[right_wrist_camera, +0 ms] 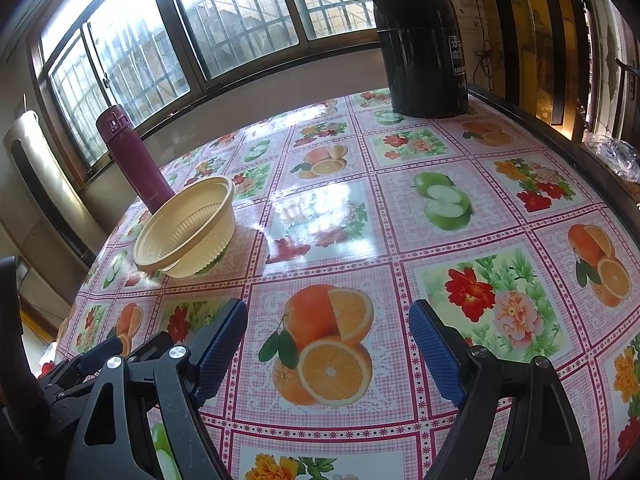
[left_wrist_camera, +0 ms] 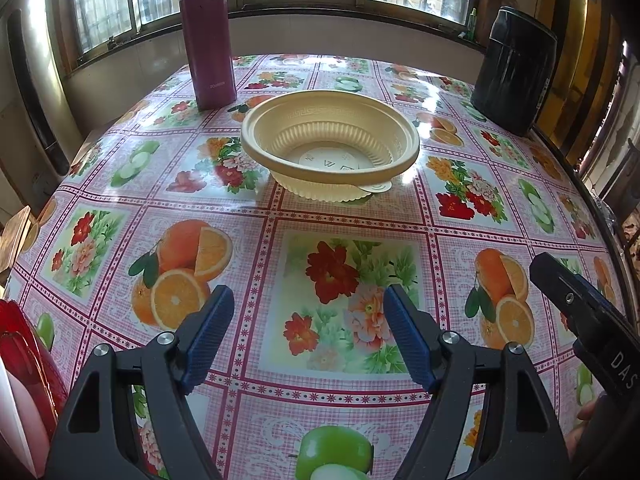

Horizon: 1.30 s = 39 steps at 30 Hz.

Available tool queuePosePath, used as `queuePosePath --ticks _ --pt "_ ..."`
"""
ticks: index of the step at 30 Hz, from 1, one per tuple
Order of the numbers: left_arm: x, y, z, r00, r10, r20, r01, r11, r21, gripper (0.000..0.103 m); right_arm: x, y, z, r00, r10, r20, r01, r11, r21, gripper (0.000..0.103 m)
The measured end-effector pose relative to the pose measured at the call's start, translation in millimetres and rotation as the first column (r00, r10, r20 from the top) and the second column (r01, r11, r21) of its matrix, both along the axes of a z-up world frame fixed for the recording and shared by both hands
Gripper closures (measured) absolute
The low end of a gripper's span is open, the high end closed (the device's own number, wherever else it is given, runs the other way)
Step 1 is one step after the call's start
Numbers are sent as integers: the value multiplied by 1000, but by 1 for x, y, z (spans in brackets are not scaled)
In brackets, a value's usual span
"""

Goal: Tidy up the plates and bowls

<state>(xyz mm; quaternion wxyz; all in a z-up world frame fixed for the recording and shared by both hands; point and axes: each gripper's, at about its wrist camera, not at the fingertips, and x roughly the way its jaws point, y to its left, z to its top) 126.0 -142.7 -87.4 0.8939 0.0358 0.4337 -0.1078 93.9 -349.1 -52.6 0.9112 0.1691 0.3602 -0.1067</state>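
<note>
Both tools [left_wrist_camera: 308,336] [right_wrist_camera: 326,354] agape; ribbed cream bowl [left_wrist_camera: 330,140] upright w/ key-pattern rim.

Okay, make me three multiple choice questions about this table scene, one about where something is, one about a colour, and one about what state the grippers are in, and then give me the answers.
1. Where does the maroon bottle stand relative to the yellow bowl?
A. Behind it, toward the window
B. Inside it
C. In front of it, between the fingers

2. What colour are the pads on the gripper fingers?
A. Red
B. Blue
C. White

3. What state are the left gripper and right gripper in?
A. Both open, holding nothing
B. Left shut on the bowl
C. Right shut on the bottle

Answers:
1. A: the bottle stands past the bowl's far left side, by the window wall.
2. B: ribbed blue pads show in both wrist views.
3. A: each pair of fingers is spread apart over bare tablecloth, well short of the bowl.
</note>
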Motion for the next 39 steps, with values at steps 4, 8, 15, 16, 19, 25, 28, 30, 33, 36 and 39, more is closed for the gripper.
queuePosePath --ticks 4,8,15,16,19,25,28,30,33,36,39 --pt "0 0 0 1000 -2 -2 2 1000 0 26 0 0 0 1000 1 -2 -1 1000 2 18" --pt "0 0 -1 1000 -2 -4 2 1000 0 26 0 0 0 1000 3 -3 -3 1000 5 18" --pt "0 0 -1 1000 -4 -7 4 1000 0 26 0 0 -1 1000 5 -7 -5 1000 11 18" --pt "0 0 -1 1000 -4 -7 4 1000 0 26 0 0 -1 1000 6 -7 -6 1000 12 18" --pt "1 0 -2 1000 -5 -11 5 1000 -2 26 1 0 -2 1000 6 -11 -6 1000 15 18" --pt "1 1 -2 1000 -6 -13 6 1000 -3 26 1 1 -3 1000 11 -16 -10 1000 24 18" --pt "1 0 -2 1000 -6 -15 6 1000 -1 26 2 0 -3 1000 11 -18 -10 1000 23 18" --pt "1 1 -2 1000 -7 -17 7 1000 -3 26 2 0 -4 1000 12 -18 -12 1000 27 18" --pt "1 1 -2 1000 -7 -17 7 1000 -2 26 2 1 -4 1000 13 -21 -13 1000 26 18" --pt "2 1 -3 1000 -8 -23 8 1000 -6 26 2 1 -4 1000 13 -22 -12 1000 29 18" --pt "2 1 -3 1000 -8 -24 8 1000 -6 26 2 1 -5 1000 16 -24 -15 999 34 18"
